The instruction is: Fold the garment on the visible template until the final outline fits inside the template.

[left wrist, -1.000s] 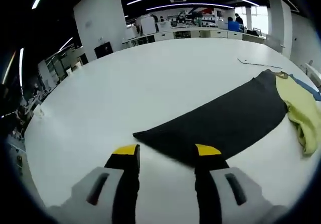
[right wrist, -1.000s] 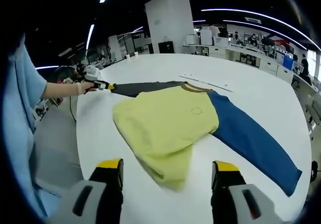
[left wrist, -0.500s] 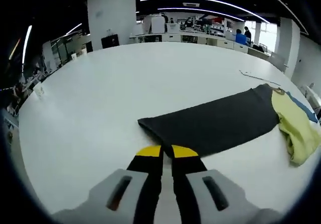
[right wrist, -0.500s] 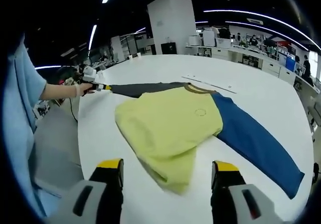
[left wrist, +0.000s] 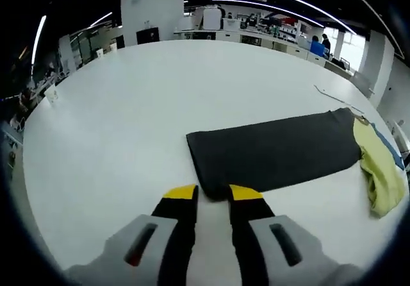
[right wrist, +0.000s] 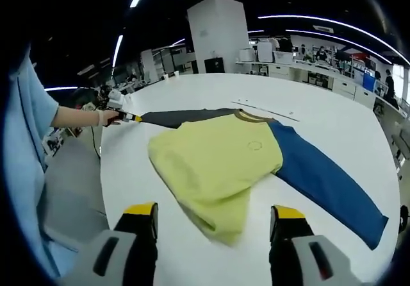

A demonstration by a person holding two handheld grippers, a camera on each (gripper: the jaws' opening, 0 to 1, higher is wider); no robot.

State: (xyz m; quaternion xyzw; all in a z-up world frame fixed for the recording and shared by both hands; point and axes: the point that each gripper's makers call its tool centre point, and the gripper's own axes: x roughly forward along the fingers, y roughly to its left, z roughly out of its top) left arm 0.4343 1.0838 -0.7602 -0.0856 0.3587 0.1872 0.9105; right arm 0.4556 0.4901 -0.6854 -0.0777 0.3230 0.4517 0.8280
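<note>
Two grippers are up, and I judge the step in hand to be the first sleeve fold. My left gripper (left wrist: 212,193) sits at the cuff end of the dark sleeve (left wrist: 272,154); its jaws stand a little apart, tips at the cuff edge, and I cannot tell whether cloth is caught between them. That sleeve runs ahead and to the right of them, flat, toward the yellow body (left wrist: 379,170).

Next, as I see it, I must be sure of a grip on the cuff and carry it across onto the body, low, so the cloth does not drag or bunch.

My right gripper (right wrist: 216,212) hovers with jaws spread wide, nothing between them. The shirt (right wrist: 218,161) lies just ahead of them, its lower hem rumpled near the tips, the blue sleeve (right wrist: 327,186) stretched off to the right, the dark sleeve reaching away left to the left gripper in a hand (right wrist: 106,116).

A broad white bench (left wrist: 128,106) carries everything. Beyond it is a dim, open workroom with strip lights, a white pillar (right wrist: 218,36) and desks.
</note>
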